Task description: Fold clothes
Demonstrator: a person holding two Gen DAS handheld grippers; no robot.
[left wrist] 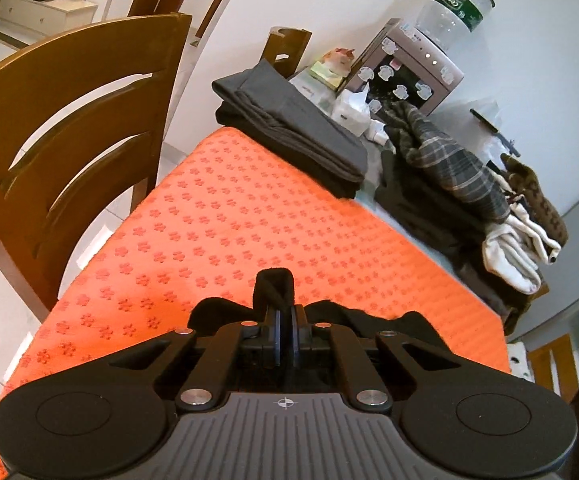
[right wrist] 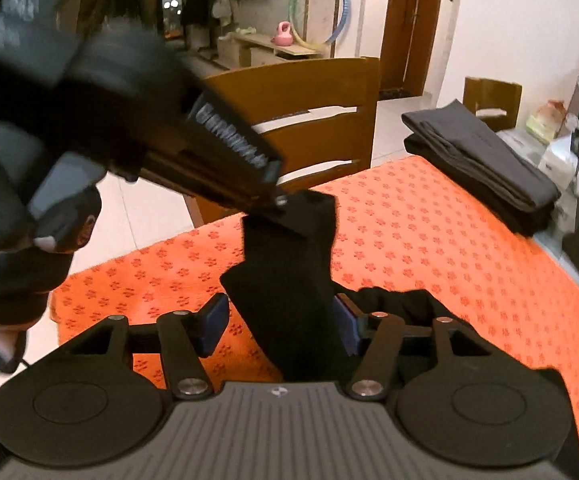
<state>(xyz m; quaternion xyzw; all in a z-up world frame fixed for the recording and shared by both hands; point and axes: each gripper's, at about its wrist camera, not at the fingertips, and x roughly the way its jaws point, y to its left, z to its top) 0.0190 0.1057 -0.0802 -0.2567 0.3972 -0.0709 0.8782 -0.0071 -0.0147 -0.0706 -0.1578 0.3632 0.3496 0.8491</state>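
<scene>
A black garment (right wrist: 289,256) hangs over the orange patterned mat (right wrist: 429,248). My left gripper (left wrist: 285,320) is shut on its top edge, and a fold of the garment (left wrist: 271,286) pokes up past the fingers. In the right wrist view the left gripper (right wrist: 279,196) comes in from the upper left and lifts the cloth. My right gripper (right wrist: 281,324) is open, with the garment hanging between its blue-padded fingers (right wrist: 215,322).
A folded dark grey stack (left wrist: 297,136) lies at the mat's far edge. A pile of unfolded clothes (left wrist: 453,172) lies to the right of it. A wooden chair (left wrist: 69,120) stands by the table's left side. A water dispenser (left wrist: 409,68) stands behind.
</scene>
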